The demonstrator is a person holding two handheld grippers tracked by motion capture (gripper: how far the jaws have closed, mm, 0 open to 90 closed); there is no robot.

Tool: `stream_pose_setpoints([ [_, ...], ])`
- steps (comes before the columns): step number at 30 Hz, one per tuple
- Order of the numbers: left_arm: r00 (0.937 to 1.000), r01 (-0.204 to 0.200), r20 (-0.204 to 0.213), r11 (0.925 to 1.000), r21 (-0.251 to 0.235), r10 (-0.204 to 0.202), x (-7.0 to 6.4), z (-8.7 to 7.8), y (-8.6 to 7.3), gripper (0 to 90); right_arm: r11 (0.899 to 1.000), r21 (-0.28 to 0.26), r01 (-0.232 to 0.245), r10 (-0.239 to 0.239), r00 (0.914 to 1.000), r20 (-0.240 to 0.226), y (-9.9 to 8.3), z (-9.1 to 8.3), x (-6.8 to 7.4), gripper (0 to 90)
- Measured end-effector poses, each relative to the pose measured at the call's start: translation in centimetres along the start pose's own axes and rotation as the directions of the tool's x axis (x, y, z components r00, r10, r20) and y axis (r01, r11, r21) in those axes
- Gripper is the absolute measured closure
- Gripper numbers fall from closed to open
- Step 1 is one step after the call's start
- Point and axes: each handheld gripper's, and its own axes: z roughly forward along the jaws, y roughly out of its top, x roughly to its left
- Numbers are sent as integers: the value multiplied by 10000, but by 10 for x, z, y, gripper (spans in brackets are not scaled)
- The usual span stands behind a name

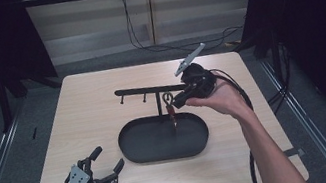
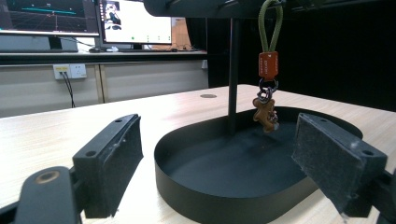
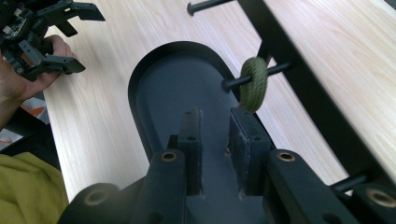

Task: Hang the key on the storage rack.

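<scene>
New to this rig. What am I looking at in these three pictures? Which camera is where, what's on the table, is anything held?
There is no robot arm: a person holds a two-jaw grasping tool in each hand.

The high view looks down on the light wooden table. The left tool rests near the table's front edge, jaws wide apart. The right tool is raised beside the black metal hanging stand with pegs.

The other two pictures come from cameras riding on the tools, looking along their own black jaws.

On the table stands the stand's black oval tray. A keychain with an olive green cord loop, orange tag and brown bear charm hangs from one peg.

The right tool's jaws stand close together with a narrow gap, just by the loop; nothing shows between them.
</scene>
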Motion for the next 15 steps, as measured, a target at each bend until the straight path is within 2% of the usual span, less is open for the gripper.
stream_pose_setpoints([
  [5, 10000, 44, -10, 10000, -23, -44, 0, 0, 0, 157, 9966, -824, -63, 83, 9997, 242, -13, 0, 5, 719],
  [9, 10000, 53, -7, 10000, -23, -53, 0, 0, 0, 156, 9846, -1717, -323, 362, 9991, 199, -28, 2, 14, 706],
  [12, 10000, 27, 14, 10000, -8, -27, 0, 0, 0, 157, 9821, -1862, -301, 351, 9991, 238, -34, 5, 18, 704],
  [15, 10000, 52, 11, 10000, -31, -52, 0, 0, 0, 157, 9738, -2246, -361, 463, 9981, 406, -44, 10, 22, 696],
])
